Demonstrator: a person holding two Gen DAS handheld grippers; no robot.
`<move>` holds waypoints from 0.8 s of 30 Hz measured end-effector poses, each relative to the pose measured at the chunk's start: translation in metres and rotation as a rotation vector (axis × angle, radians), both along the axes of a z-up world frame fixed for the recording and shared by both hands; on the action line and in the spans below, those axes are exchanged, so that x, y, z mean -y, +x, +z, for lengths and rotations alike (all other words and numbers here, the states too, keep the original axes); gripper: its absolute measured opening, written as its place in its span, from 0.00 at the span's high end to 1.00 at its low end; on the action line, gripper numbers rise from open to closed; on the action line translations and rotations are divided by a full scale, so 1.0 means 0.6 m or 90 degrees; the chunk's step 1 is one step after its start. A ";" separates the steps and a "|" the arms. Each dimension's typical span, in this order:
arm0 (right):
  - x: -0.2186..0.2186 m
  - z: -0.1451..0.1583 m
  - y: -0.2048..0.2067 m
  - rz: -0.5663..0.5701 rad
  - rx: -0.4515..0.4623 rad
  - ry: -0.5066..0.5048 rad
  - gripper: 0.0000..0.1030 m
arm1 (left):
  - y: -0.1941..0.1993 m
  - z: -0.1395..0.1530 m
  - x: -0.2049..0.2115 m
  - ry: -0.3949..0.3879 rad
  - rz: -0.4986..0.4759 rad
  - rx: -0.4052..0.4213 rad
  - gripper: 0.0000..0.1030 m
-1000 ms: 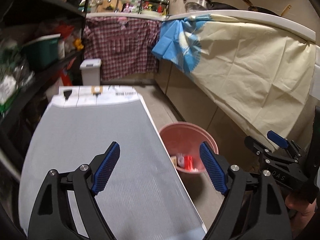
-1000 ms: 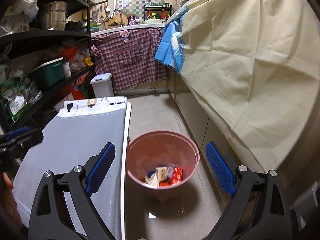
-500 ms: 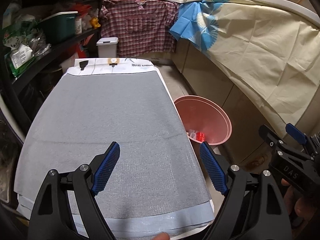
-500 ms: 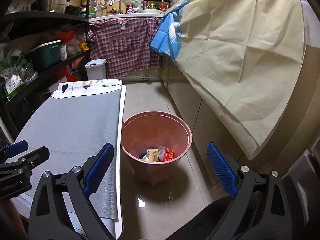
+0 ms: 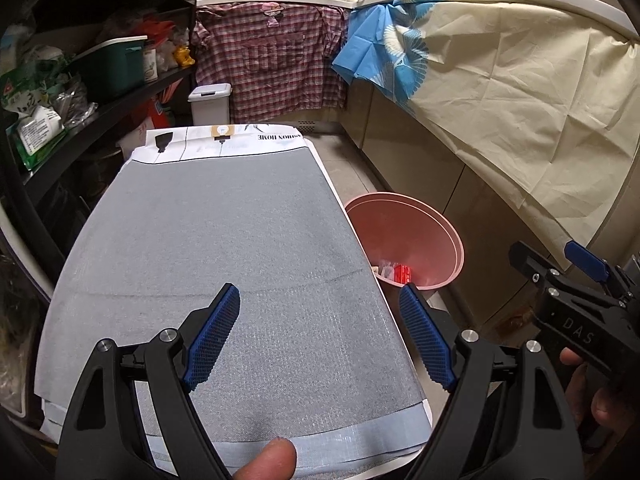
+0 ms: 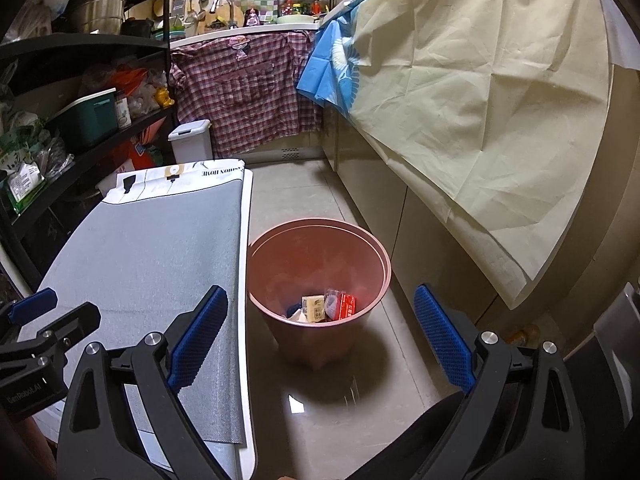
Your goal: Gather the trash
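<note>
Two grippers, left gripper (image 5: 320, 336) and right gripper (image 6: 320, 340), are spread wide and hold nothing; trash (image 6: 324, 307) sits inside the pink bin (image 6: 372, 280) beside the table (image 5: 224, 232).

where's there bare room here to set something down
The grey mat on the table is bare from its printed far end to the near edge. The floor between pink bin and cabinets is open. The shelves are crowded.

1 pink bin (image 6: 320, 280), 1 grey mat (image 5: 224, 260), 2 claws, 1 white lidded bin (image 6: 191, 140)
</note>
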State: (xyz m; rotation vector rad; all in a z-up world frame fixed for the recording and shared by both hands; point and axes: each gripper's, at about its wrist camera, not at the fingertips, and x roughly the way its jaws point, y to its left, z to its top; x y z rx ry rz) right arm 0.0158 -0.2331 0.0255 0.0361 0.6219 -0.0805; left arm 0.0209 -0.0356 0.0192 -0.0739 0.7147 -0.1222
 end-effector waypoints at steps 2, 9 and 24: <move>0.000 0.000 -0.001 -0.001 0.000 0.001 0.10 | 0.000 0.000 0.000 0.000 0.000 0.000 0.23; 0.002 0.000 0.000 -0.001 -0.001 0.001 0.10 | 0.001 0.000 0.000 -0.001 -0.001 -0.003 0.23; 0.004 0.000 0.001 -0.001 0.000 0.001 0.10 | 0.000 0.004 0.006 0.000 -0.005 0.003 0.23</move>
